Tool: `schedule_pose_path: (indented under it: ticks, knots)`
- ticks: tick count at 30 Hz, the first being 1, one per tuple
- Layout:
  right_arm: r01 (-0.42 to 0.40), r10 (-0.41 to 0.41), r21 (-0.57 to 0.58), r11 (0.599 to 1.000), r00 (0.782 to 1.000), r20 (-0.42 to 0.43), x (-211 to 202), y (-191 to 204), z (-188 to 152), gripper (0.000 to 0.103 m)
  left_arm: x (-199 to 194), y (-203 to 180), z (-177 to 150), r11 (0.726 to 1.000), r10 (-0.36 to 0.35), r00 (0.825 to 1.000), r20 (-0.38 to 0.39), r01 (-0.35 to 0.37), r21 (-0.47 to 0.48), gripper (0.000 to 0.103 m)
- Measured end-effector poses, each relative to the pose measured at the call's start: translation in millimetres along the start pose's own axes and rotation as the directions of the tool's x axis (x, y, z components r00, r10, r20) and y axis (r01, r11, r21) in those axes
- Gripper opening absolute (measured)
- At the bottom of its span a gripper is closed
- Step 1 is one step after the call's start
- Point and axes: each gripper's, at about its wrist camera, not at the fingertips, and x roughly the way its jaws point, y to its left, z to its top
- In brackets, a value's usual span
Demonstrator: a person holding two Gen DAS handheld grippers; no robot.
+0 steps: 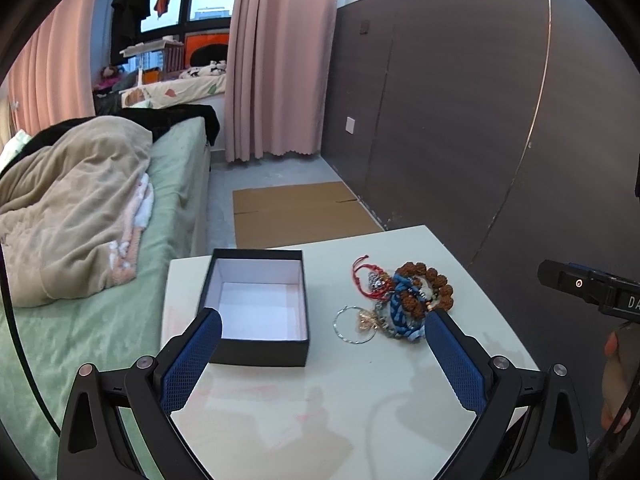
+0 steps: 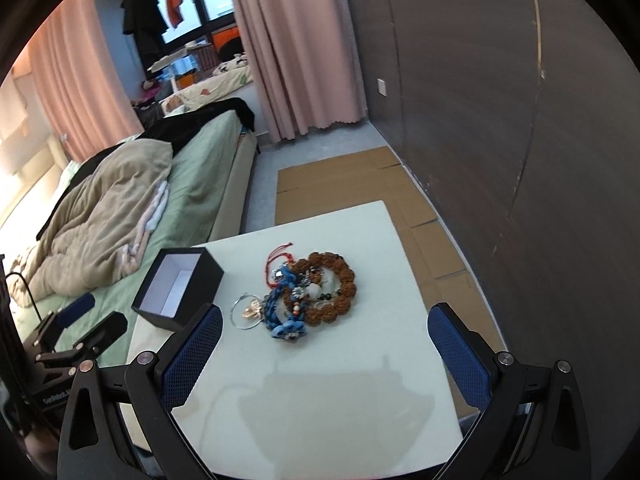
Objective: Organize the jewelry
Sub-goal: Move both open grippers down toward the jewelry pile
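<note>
Bedroom setting: a small white table (image 1: 360,400) stands beside a green-sheeted bed (image 1: 176,184), with pink curtains (image 1: 280,60) and a dark panelled wall behind. On the table sits an open black box (image 1: 256,354) with a white lining, nothing in it, and just to its right a tangled heap of jewelry (image 2: 304,296). That pile holds a brown beaded bracelet (image 2: 346,276), a blue braided band (image 2: 280,312), a red cord bracelet (image 2: 276,258) and a thin silver hoop (image 2: 240,312) with what looks like a small gold charm, though the piece is too small to be sure.

Both tools hover above the near edge of the table. The left gripper (image 1: 320,356) has its jaws spread wide and holds nothing; the right gripper (image 2: 324,348) is likewise wide apart and empty, facing the heap.

Judging by the bare box, sorting has not begun and the first pick is in hand. Next move likely calls for lowering the right gripper onto one piece at the edge of the heap, perhaps the hoop, and lifting it free without dragging the tangled neighbours
</note>
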Motion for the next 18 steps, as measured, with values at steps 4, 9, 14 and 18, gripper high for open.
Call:
schedule_pose_path:
  ticks: [4, 9, 14, 18]
  knots:
    - [0.008, -0.008, 0.042, 0.999, 1.000, -0.007, 1, -14, 5, 0.103, 11, -9, 3, 1.000, -0.018, 1.000, -0.011, 0.018, -0.002, 0.101]
    - [0.018, -0.016, 0.114, 0.993, 1.000, -0.019, 4, -37, 10, 0.103, 24, -22, 3, 0.999, -0.049, 0.999, -0.021, 0.049, 0.008, 0.101]
    - [0.021, -0.016, 0.177, 0.984, 0.999, -0.031, 8, -58, 15, 0.103, 36, -37, 3, 0.996, -0.068, 0.997, -0.029, 0.070, 0.053, 0.095]
    - [0.018, -0.011, 0.205, 0.979, 0.999, -0.033, 10, -67, 18, 0.103, 52, -47, 1, 0.992, -0.110, 0.991, -0.075, 0.114, 0.057, 0.082]
